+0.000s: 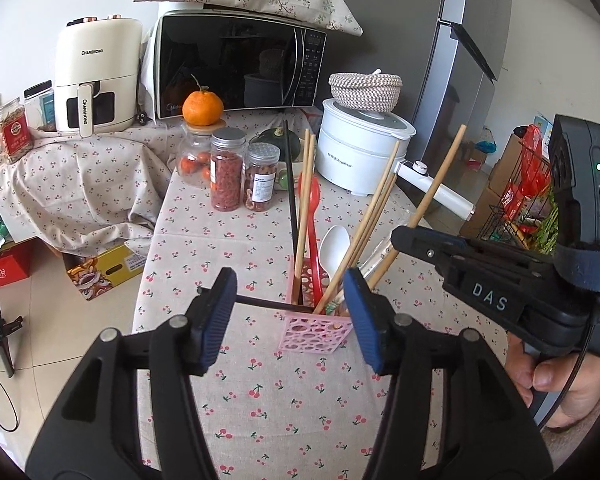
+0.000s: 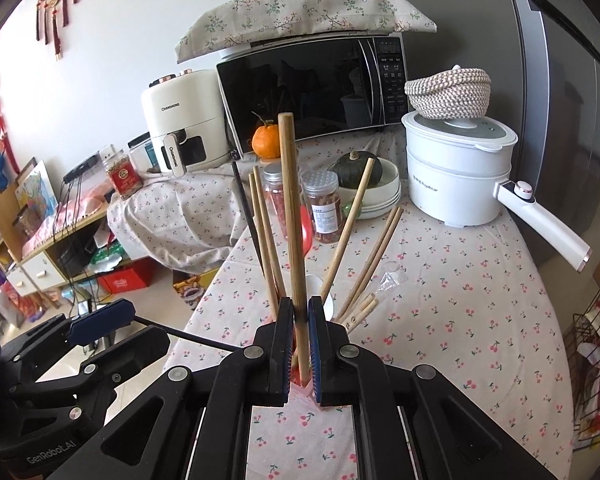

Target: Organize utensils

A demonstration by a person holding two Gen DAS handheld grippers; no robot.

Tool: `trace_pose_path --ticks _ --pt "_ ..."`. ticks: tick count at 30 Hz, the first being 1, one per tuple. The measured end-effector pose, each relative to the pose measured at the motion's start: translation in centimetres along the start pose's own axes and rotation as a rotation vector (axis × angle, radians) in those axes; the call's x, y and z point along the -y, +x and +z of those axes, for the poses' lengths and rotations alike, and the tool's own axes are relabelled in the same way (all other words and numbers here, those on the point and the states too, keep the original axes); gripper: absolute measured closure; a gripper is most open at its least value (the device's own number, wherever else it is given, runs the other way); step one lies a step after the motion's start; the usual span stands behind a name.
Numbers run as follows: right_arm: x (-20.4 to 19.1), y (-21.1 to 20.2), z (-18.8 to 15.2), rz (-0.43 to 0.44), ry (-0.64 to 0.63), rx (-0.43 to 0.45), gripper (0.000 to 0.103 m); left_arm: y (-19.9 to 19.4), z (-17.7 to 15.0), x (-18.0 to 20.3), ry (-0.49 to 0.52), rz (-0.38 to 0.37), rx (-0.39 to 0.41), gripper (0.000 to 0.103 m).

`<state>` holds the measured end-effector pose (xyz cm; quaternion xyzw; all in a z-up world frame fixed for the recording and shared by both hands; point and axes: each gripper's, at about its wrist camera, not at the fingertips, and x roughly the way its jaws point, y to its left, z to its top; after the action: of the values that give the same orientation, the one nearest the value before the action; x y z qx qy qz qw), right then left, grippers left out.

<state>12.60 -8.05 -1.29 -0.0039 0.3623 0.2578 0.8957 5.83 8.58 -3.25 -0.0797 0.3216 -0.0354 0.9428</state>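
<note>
- Right gripper (image 2: pixel 300 344) is clamped on a thick wooden stick (image 2: pixel 290 216), pads pressing its lower part; the stick stands nearly upright, its foot inside the pink holder (image 1: pixel 314 330).
- Left gripper (image 1: pixel 288 316) stands with jaws apart and nothing pressed between the pads. A black chopstick (image 1: pixel 268 303) lies crosswise between the jaws, one end at the left pad and the other at the holder's rim; contact with the pad cannot be confirmed.
- Pink holder, perforated, sits on the cherry-print tablecloth (image 1: pixel 260 396), just ahead of the left gripper.
- Contents of the holder: several wooden chopsticks (image 1: pixel 374 216) fanned outward, a second black chopstick (image 1: pixel 291 196), a red spoon (image 1: pixel 312 216) and a white spoon (image 1: pixel 336 246).
- Behind the holder: three jars (image 1: pixel 227 168), one topped with an orange (image 1: pixel 203 106), and a dark green squash (image 2: pixel 356 170) in a bowl.
- Right rear: white electric pot (image 1: pixel 360 152) with a woven basket (image 1: pixel 365 90) on its lid.
- Far rear: microwave (image 1: pixel 240 68) under a floral cloth, air fryer (image 1: pixel 96 76) to its left.
</note>
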Motion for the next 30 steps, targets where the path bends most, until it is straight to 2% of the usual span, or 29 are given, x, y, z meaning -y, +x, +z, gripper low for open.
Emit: trace_pose_path --ticks 4,7,11,15,20,22,24,26,30 --pt "0.3 -1.2 0.4 0.026 0.024 0.028 0.081 0.0 -0.1 0.2 0.010 -0.001 -0.012 0.040" --pt "0.8 -3.2 0.7 0.032 0.031 0.070 0.075 -0.1 -0.2 0.5 0.014 -0.004 -0.022 0.037" --pt "2.2 -6.5 0.5 0.020 0.050 0.122 0.052 -0.4 -0.4 1.1 0.019 -0.007 -0.036 0.030" --pt "3.5 -9.1 -0.6 -0.066 0.038 0.128 0.044 -0.6 -0.7 2.3 0.018 -0.006 -0.060 0.022" --pt "5.0 -11.7 -2.3 -0.195 0.053 0.113 0.021 -1.3 -1.2 4.3 0.049 0.032 -0.073 0.014" --pt "5.2 -12.5 -2.9 -0.243 0.036 0.118 0.018 -1.8 -1.4 5.2 0.071 0.054 -0.060 0.006" --pt "5.1 -13.1 -3.5 -0.287 0.032 0.122 0.016 -2.2 -1.6 6.0 0.089 0.075 -0.046 0.004" --pt "5.3 -13.5 -4.1 -0.309 0.042 0.103 0.007 -2.6 -1.7 6.7 0.103 0.086 -0.038 0.001" --pt "5.1 -13.6 -4.8 -0.344 0.030 0.077 0.000 -3.0 -1.8 7.6 0.115 0.103 -0.035 0.001"
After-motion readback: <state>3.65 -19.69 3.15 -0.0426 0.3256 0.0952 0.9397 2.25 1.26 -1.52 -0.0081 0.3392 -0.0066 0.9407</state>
